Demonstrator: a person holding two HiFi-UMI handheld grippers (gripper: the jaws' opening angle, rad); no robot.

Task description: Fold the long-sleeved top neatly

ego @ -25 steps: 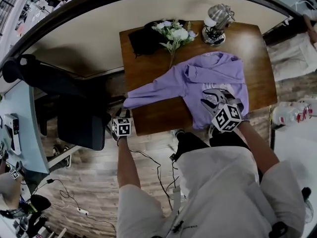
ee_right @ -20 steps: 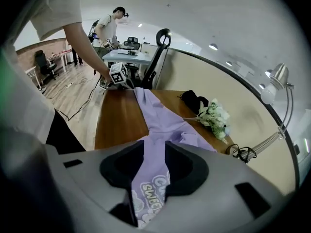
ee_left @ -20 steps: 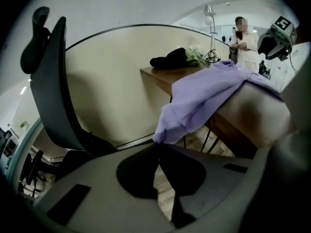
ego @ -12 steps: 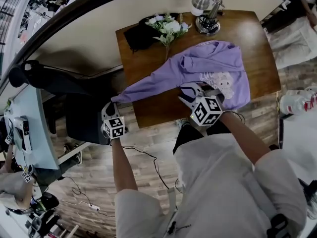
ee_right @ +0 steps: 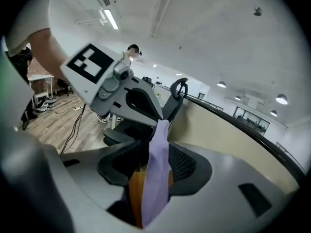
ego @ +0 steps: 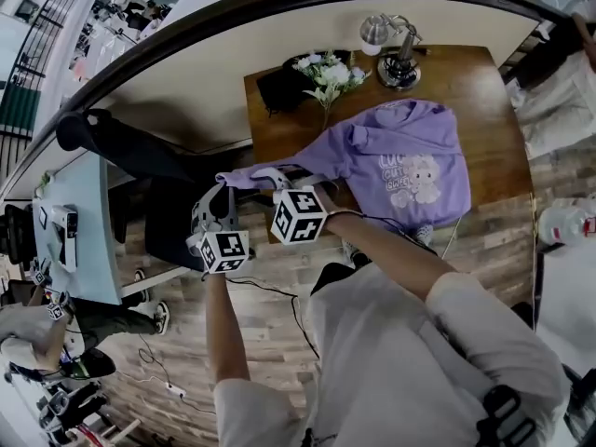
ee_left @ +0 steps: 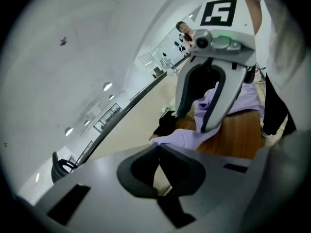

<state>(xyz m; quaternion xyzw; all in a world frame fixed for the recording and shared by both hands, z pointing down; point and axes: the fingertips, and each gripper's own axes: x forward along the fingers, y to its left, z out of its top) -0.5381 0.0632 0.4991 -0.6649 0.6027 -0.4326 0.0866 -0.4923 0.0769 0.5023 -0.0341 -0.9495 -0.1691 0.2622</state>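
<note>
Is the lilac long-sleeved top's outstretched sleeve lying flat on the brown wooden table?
No, the sleeve is off the table, its end pinched in the left gripper.

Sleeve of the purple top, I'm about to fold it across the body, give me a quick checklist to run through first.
1. Is the left gripper shut on the sleeve end? Ok.
2. Is the right gripper gripping the sleeve? Not ok: its jaws have just been opening and stand apart around the cloth.
3. Is the sleeve free of twists? Cannot tell.
4. Is the body of the top lying on the table? Ok.
5. Is the lamp clear of the top? Ok.
6. Are the flowers clear of the top? Cannot tell; the stem ends right at the shoulder.
</note>
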